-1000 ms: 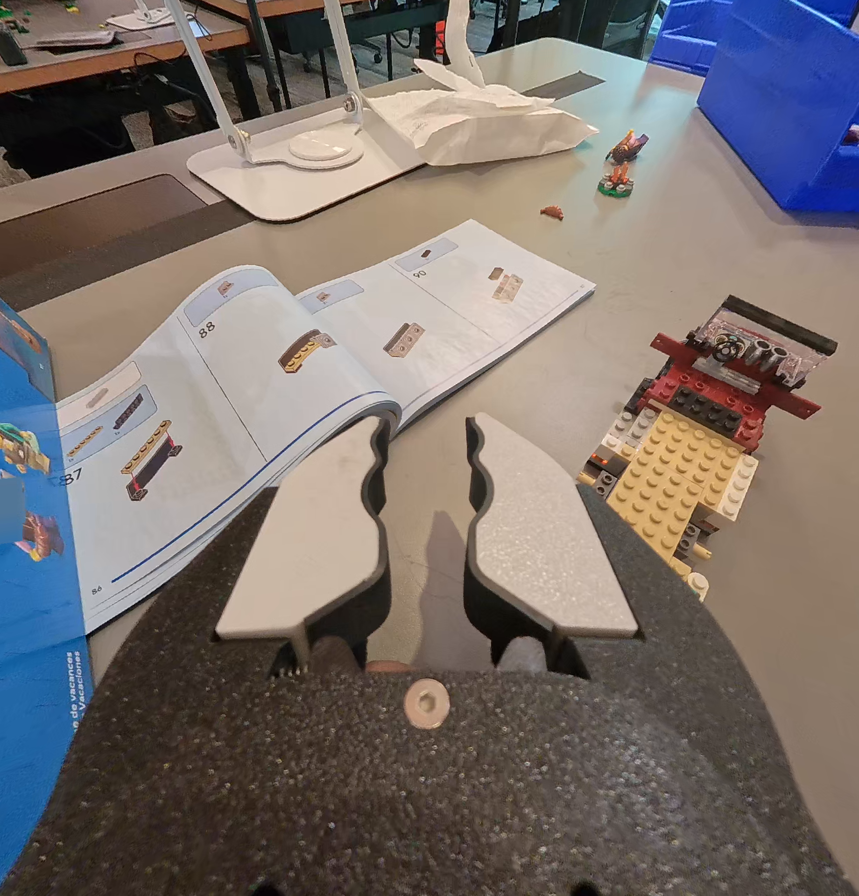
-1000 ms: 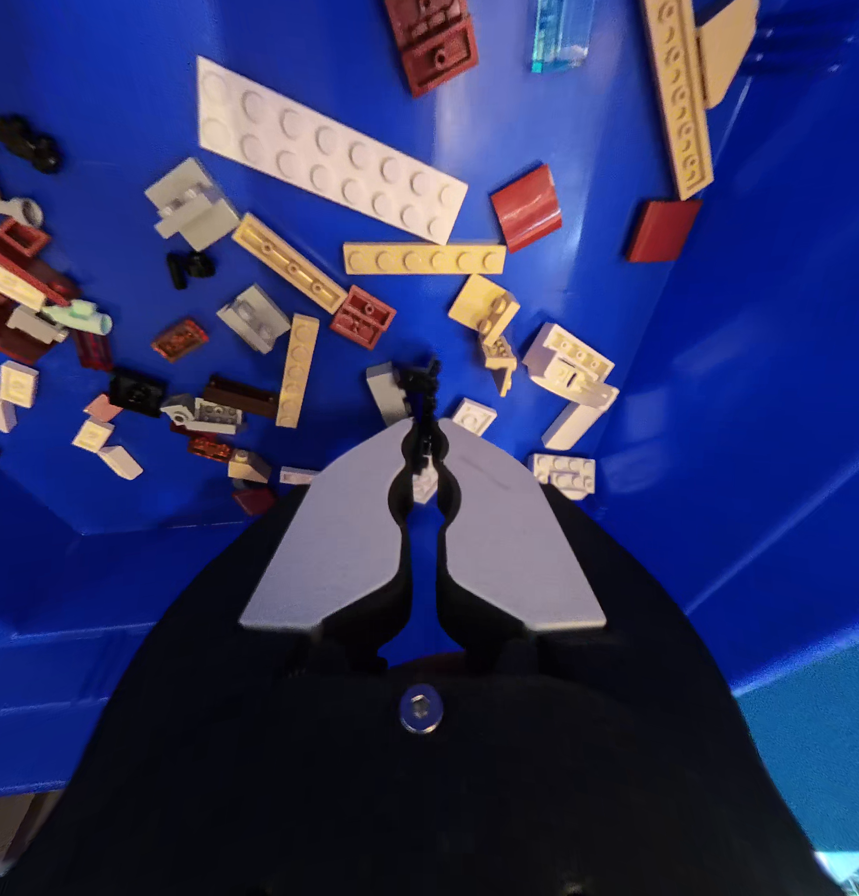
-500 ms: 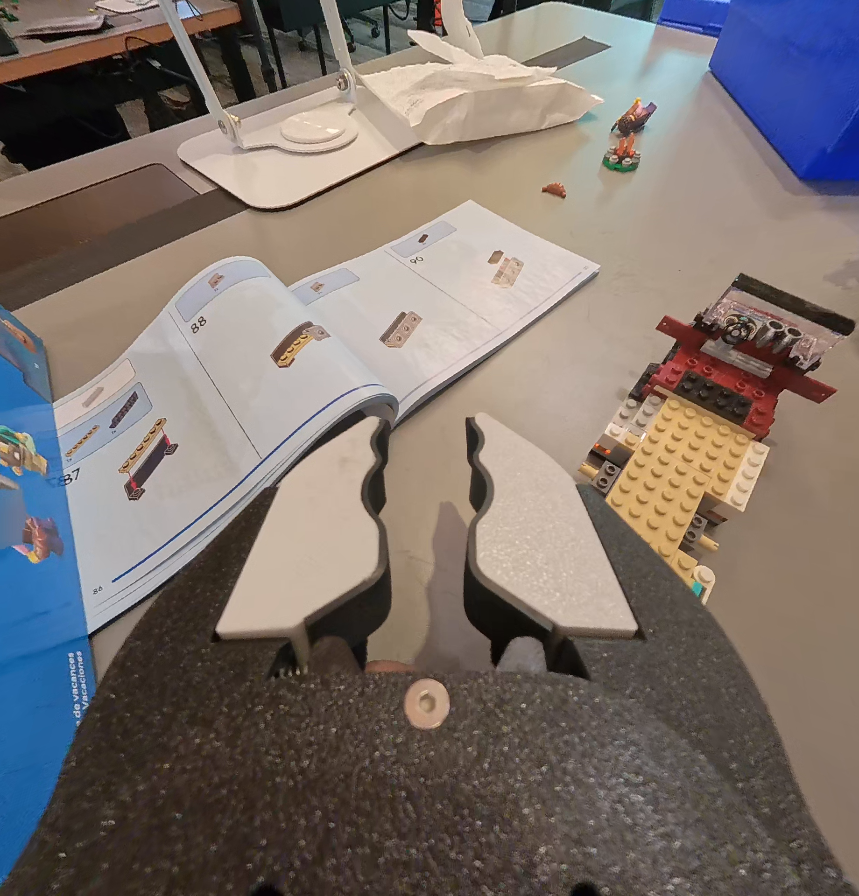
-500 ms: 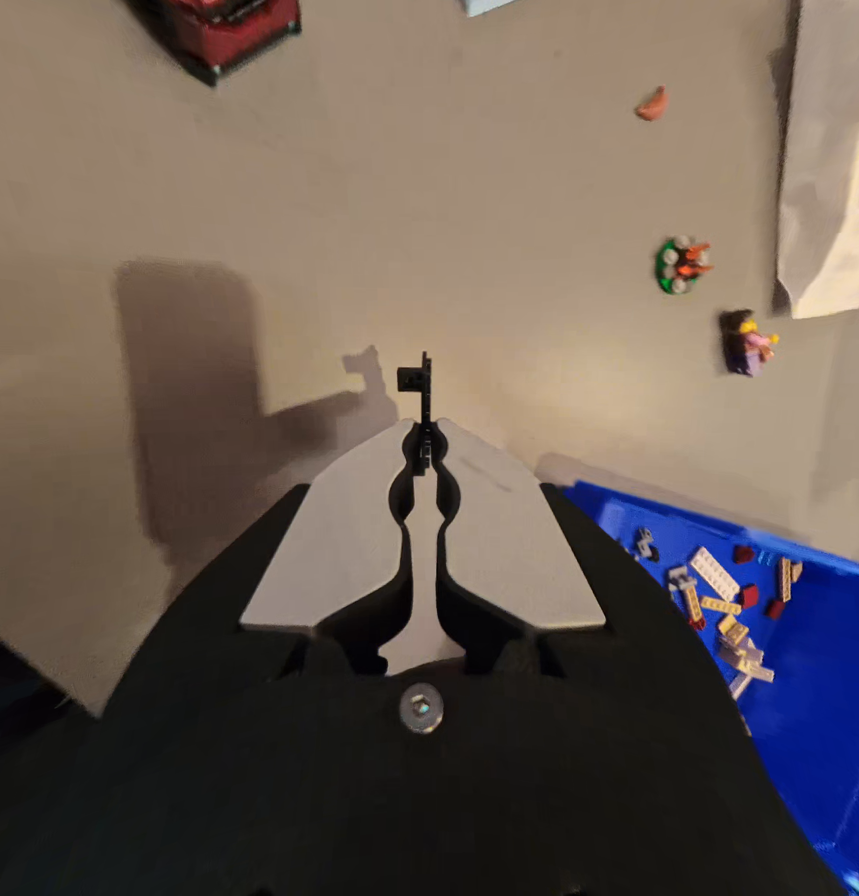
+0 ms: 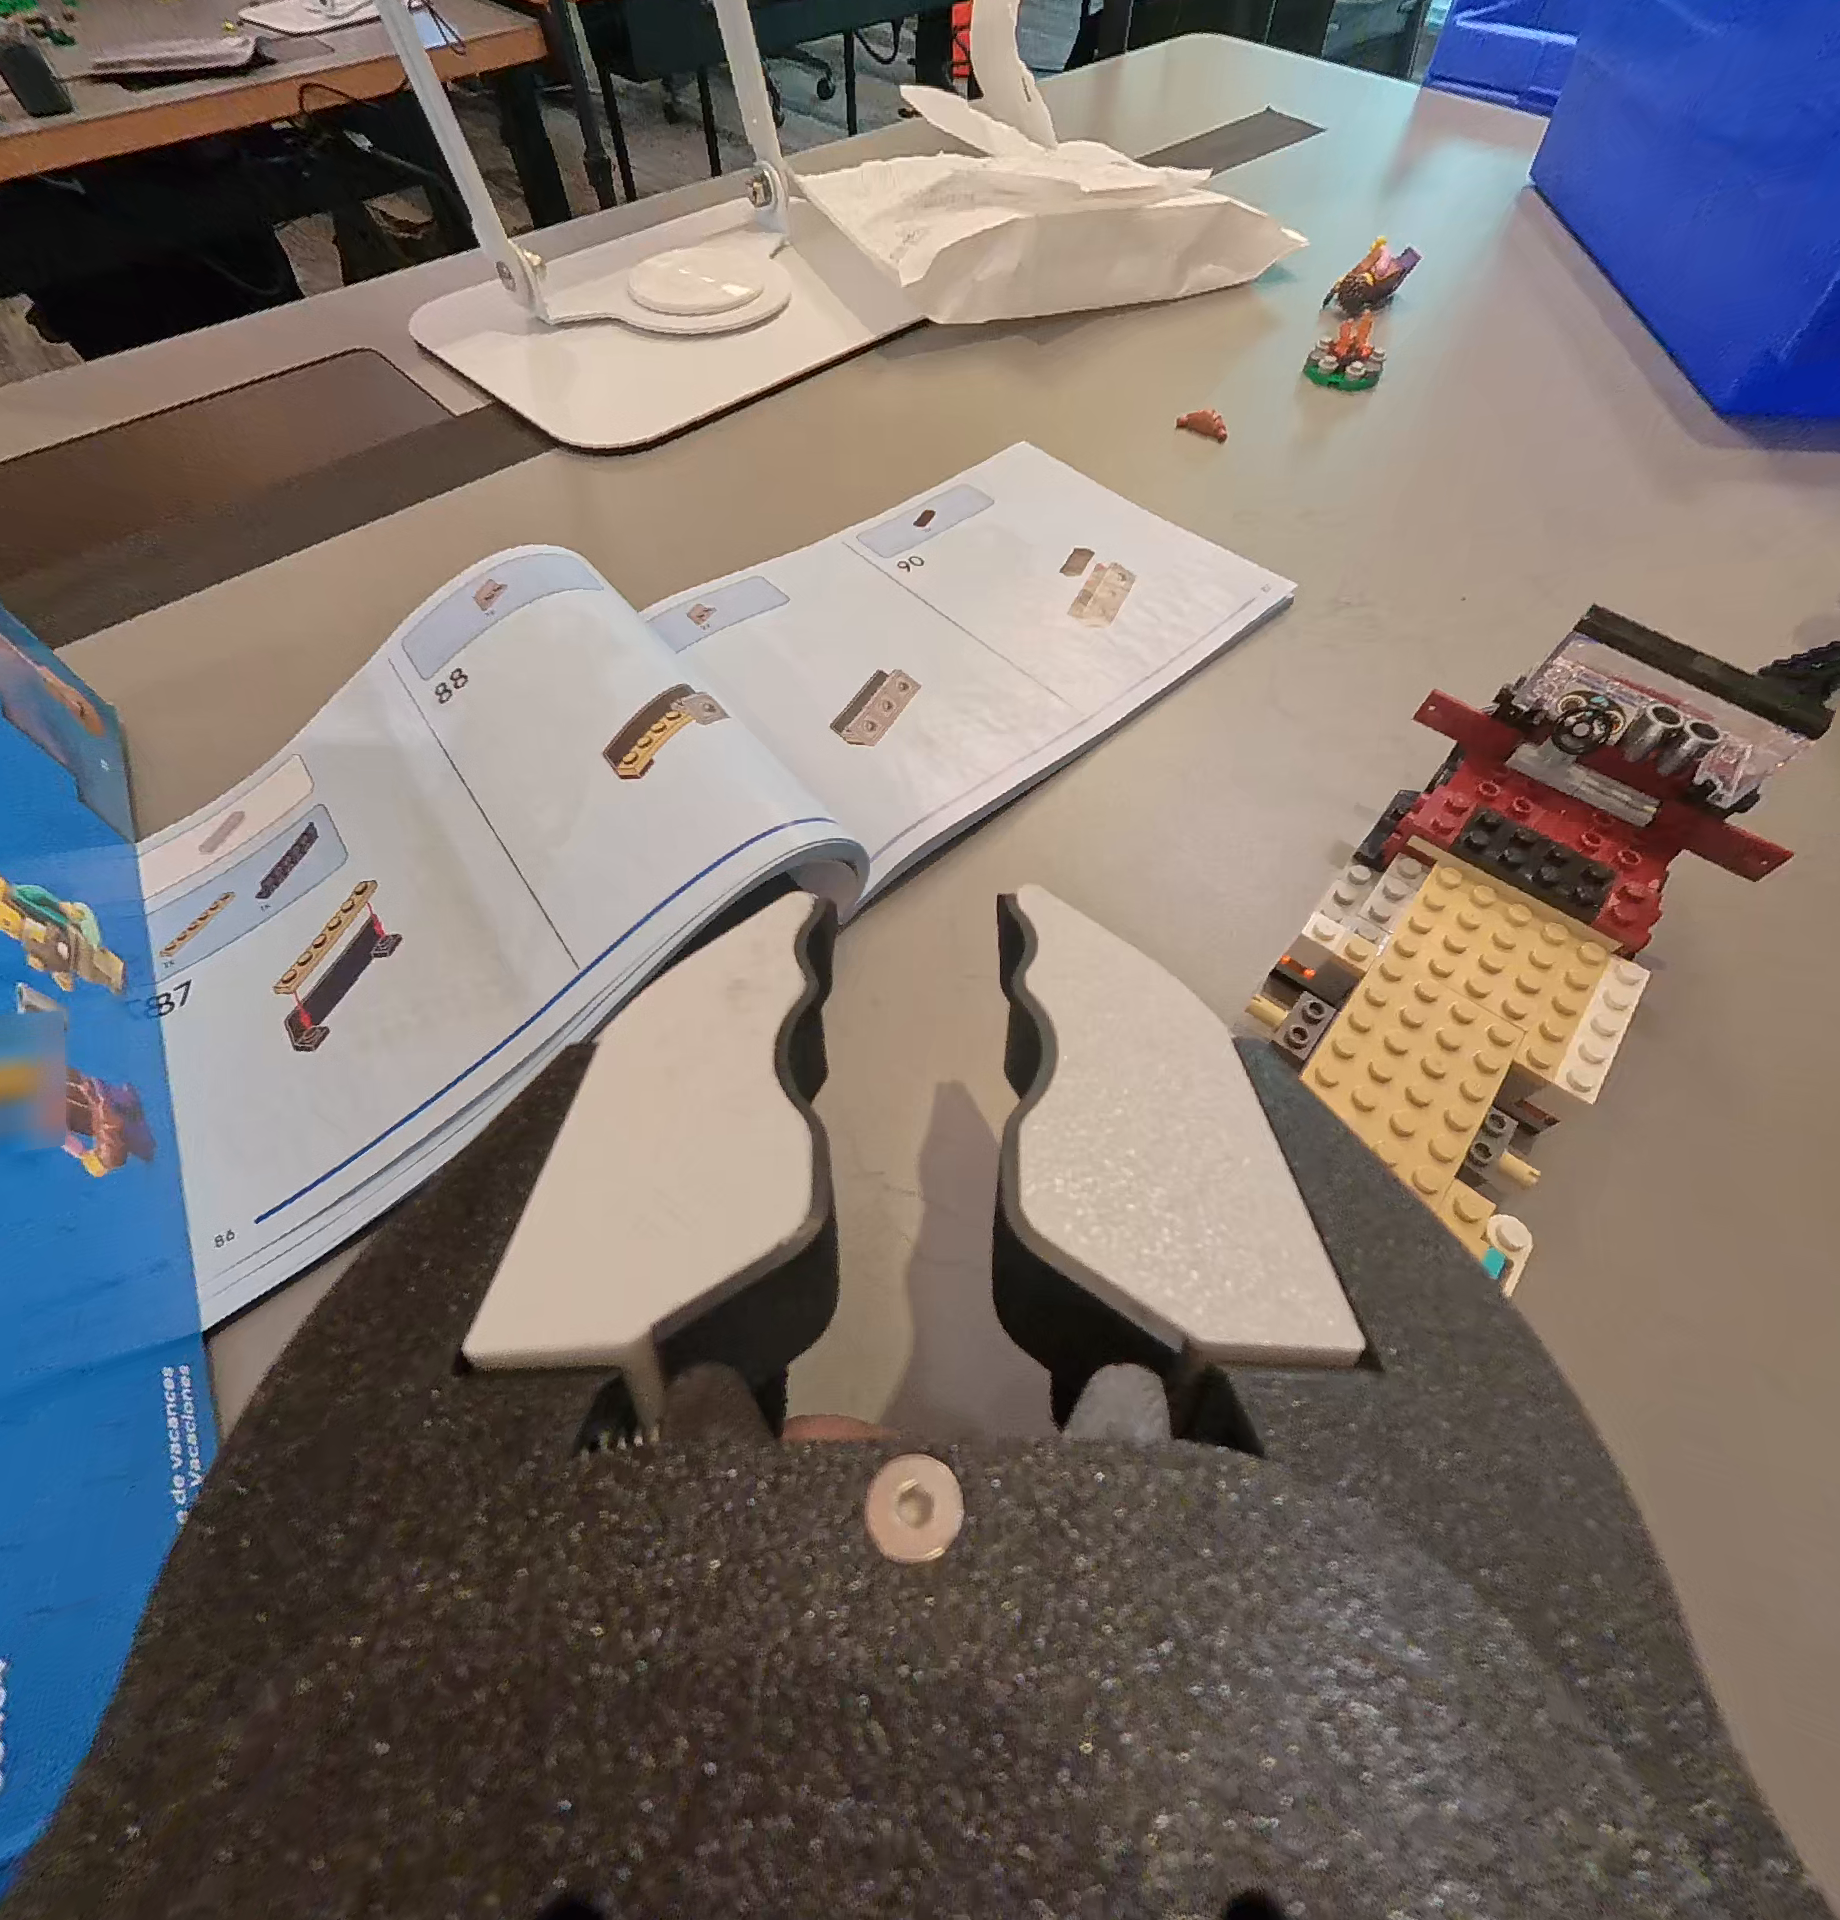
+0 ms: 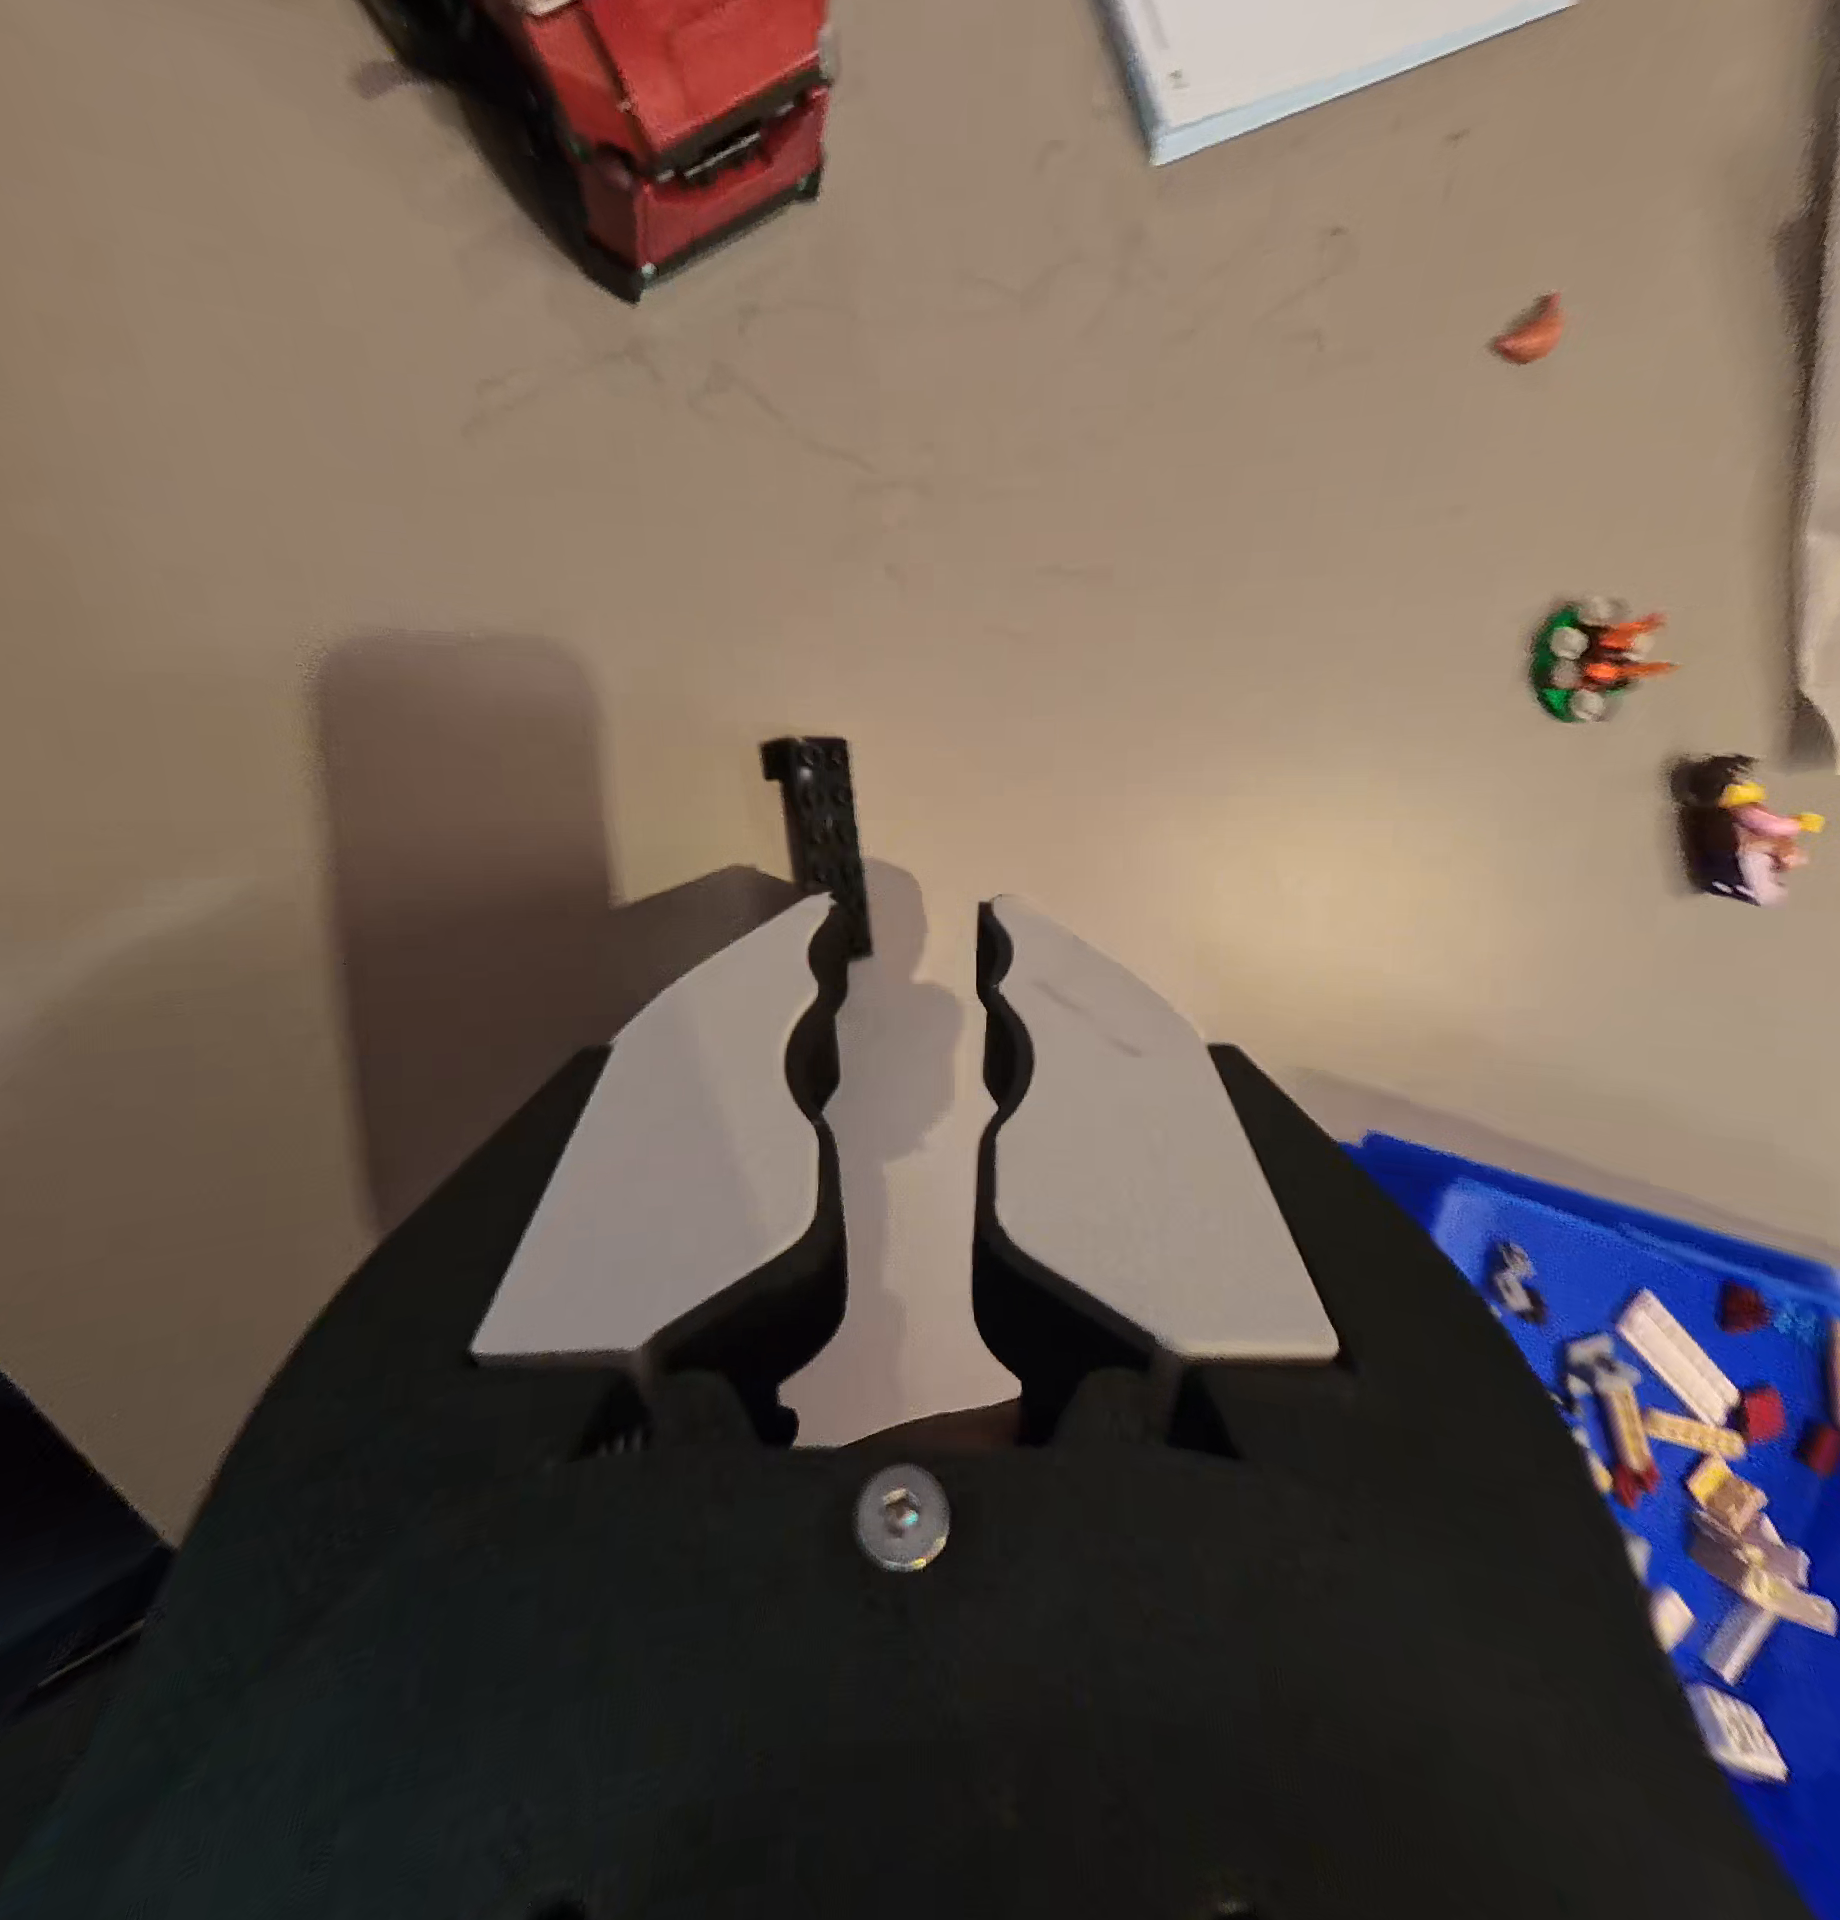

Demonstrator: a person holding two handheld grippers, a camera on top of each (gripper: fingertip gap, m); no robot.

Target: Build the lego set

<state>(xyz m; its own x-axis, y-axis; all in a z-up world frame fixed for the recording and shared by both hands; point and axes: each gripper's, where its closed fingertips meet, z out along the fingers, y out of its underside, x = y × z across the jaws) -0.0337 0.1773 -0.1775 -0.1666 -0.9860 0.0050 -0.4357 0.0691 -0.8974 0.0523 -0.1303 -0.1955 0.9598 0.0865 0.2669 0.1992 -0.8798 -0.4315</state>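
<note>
My right gripper [image 6: 905,920] is open over the grey table [image 6: 1103,520]. A thin black studded plate [image 6: 822,831] lies along the tip of its left finger [image 6: 729,1091]. The right pad stands clear of the plate, so nothing is clamped. My left gripper [image 5: 911,914] is open and empty, low over the table beside the open instruction booklet [image 5: 687,748]. A partly built brick model [image 5: 1498,935], tan, dark red and black, sits to its right; its red end also shows in the right wrist view [image 6: 687,125].
A blue bin of loose bricks [image 6: 1674,1455] is at my right gripper's lower right and at the far right in the left wrist view [image 5: 1726,187]. A minifigure [image 6: 1742,831], a green round piece [image 6: 1591,660] and a brown piece [image 6: 1529,332] lie nearby. A blue box [image 5: 54,1039], lamp base [image 5: 667,332] and white bag [image 5: 1051,229] stand around the booklet. The tips of one gripper are about 30 cm away from the tips of the other.
My right gripper lifted the black plate out of the blue bin, carried it over the table, then opened; the plate has left the grasp. My left gripper has barely moved.
</note>
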